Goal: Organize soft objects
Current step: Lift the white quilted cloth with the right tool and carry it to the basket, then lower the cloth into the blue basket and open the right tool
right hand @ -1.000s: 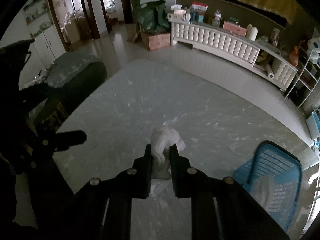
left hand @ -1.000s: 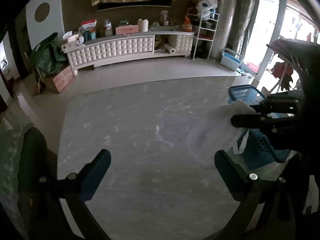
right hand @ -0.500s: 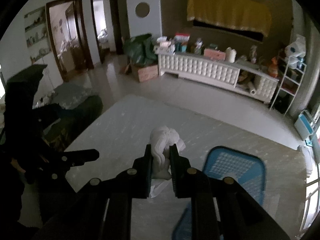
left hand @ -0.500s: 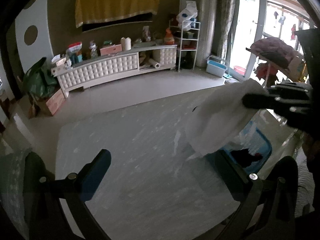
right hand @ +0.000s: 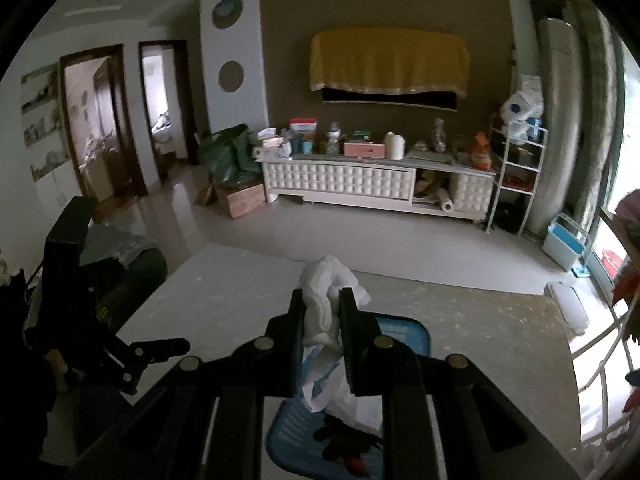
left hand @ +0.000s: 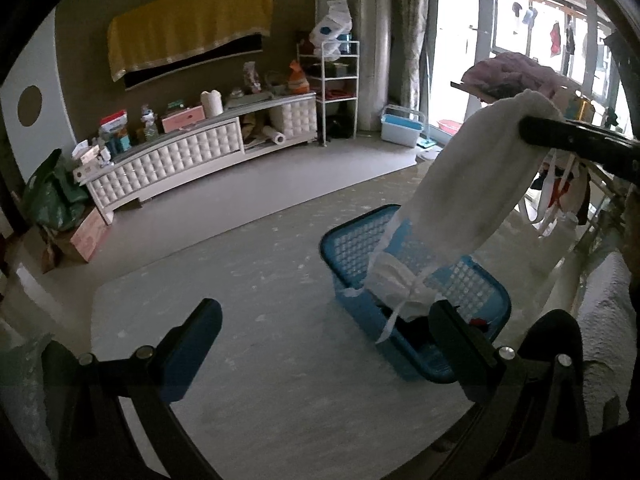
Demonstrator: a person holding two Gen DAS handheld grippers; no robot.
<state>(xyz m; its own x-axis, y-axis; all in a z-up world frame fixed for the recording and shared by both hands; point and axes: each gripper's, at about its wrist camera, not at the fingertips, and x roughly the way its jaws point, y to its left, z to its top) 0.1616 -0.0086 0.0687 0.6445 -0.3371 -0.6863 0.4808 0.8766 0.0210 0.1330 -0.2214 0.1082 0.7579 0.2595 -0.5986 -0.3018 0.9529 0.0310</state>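
A white cloth [right hand: 325, 285] is pinched between the pads of my right gripper [right hand: 322, 301], which is shut on it. In the left wrist view the same cloth [left hand: 472, 188] hangs from the right gripper [left hand: 532, 130], its lower end and strings dangling into a blue lattice basket [left hand: 352, 240]. That basket [right hand: 404, 330] lies directly below the cloth and holds dark garments and something red. My left gripper [left hand: 324, 334] stands open and empty over the grey marbled table [left hand: 260, 380], to the left of the basket. It also shows at the left of the right wrist view as the left gripper [right hand: 160, 348].
A white cabinet [left hand: 172, 160] loaded with boxes stands against the far wall, with a metal shelf [left hand: 336, 80] beside it. A blue-and-white box [left hand: 400, 130] sits by the window. A drying rack with clothes [left hand: 560, 196] and a white textured cushion [left hand: 604, 312] crowd the right side.
Both hands have risen and swung to the right. The white cloth has come up off the table in the right gripper and now hangs over the blue basket.
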